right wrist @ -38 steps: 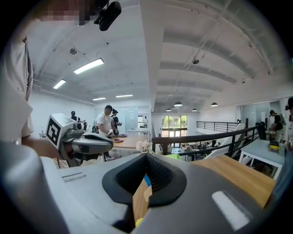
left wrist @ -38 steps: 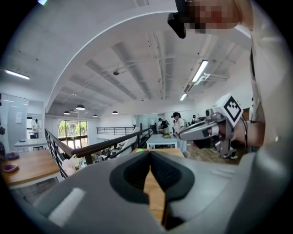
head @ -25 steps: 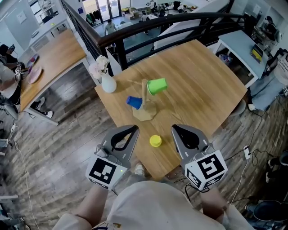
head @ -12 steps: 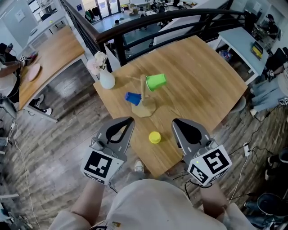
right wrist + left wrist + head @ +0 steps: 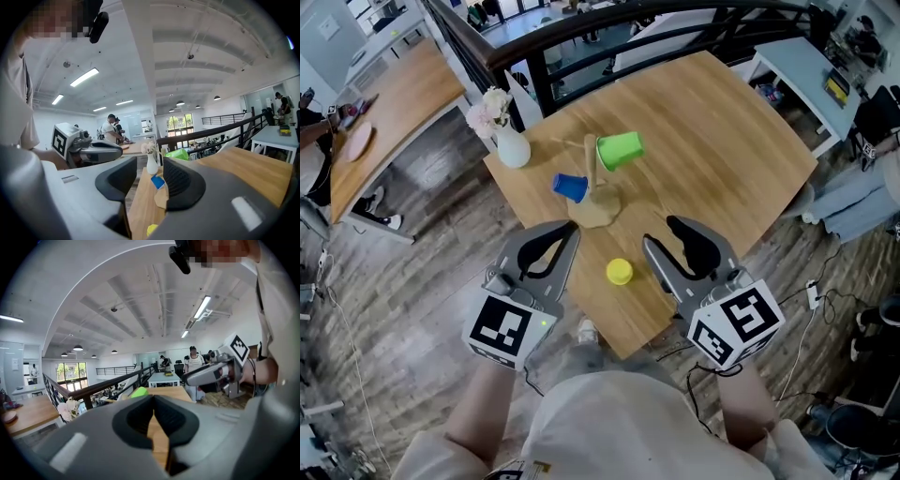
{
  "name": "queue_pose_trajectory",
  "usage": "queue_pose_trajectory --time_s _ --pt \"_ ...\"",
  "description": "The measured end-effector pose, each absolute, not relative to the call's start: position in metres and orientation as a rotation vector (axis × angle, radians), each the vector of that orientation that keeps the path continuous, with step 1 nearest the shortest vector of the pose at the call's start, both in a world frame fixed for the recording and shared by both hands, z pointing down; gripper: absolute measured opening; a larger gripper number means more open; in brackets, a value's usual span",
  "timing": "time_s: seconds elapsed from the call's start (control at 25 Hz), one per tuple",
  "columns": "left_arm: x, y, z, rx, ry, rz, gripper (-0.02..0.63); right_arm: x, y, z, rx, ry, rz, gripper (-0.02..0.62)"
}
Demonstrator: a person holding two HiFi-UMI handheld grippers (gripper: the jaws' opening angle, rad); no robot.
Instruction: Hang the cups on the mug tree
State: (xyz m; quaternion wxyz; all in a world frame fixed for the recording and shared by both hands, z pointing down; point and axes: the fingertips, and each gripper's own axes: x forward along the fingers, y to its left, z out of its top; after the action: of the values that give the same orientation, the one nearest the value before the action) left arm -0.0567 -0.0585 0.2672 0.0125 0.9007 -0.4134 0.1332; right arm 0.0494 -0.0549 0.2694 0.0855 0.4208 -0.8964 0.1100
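The worktop is pale wood with a straight grain, set corner-on in the head view; under it lies a floor of grey-brown planks; a black railing runs past the worktop's far edge at 12 o'clock, with a lower level of desks beyond it; a second wooden table stands at 10 o'clock and a pale one at 2 o'clock; the gripper views show a white ribbed ceiling with strip lights.

One wooden mug tree stands near the middle of the worktop. There are three cups; the green cup hangs on the tree at its 1 o'clock, lying on its side; the blue cup hangs lower, at the tree's 9 o'clock; the yellow cup sits alone on the worktop at the tree's 6 o'clock, near the close edge. One white vase of pale flowers stands at the tree's 10 o'clock, near the worktop's corner.

There are two grippers, each with one marker cube. The left gripper has its jaws pressed together on nothing. The right gripper has just been opening its jaws; they stand apart with nothing between the pads. The yellow cup lies between the two grippers, untouched, just beside the right one.
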Motion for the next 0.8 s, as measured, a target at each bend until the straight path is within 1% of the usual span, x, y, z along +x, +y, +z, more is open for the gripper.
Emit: queue_pose_trajectory --time_s 0.12,0.36,0.56,0.8 --pt "-0.057 -0.063 0.277 2.800 -1.287 0.426 0.002 0.043 -0.056 0.290 1.208 -2.624 0.291 0.207" --pt "-0.054 -0.066 0.301 2.793 -1.254 0.454 0.002 0.030 -0.054 0.327 1.136 -2.583 0.308 0.221" --pt "-0.052 -0.069 0.333 2.771 -1.248 0.493 0.002 0.027 -0.055 0.359 1.093 -2.542 0.280 0.224" --pt "-0.047 -0.064 0.375 2.743 -1.202 0.523 0.003 0.026 -0.052 0.405 1.064 -2.478 0.289 0.242"
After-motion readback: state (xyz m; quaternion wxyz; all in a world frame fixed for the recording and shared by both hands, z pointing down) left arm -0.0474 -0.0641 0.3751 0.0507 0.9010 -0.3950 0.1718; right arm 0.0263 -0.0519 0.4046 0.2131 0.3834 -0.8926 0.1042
